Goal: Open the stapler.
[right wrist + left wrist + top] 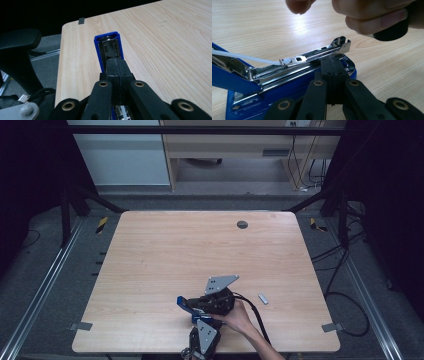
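— Blue stapler [186, 305], where does it lie?

— Near the bench's [165, 255] front edge, swung open, its steel magazine [312, 53] bared.

— Your jaws?

— My left gripper [332, 72] looks pressed together against the stapler's base; my right gripper [117, 72] looks closed over its blue top. Whether either truly pinches it, I cannot tell.

— Anything else?

— Staple strip [263, 298] toward the right edge.

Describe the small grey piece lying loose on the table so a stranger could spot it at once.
Start at the wooden table and go to its near edge, where both grippers work on a blue stapler. Just right of them lies a small flat grey strip, alone on bare wood, touching nothing.
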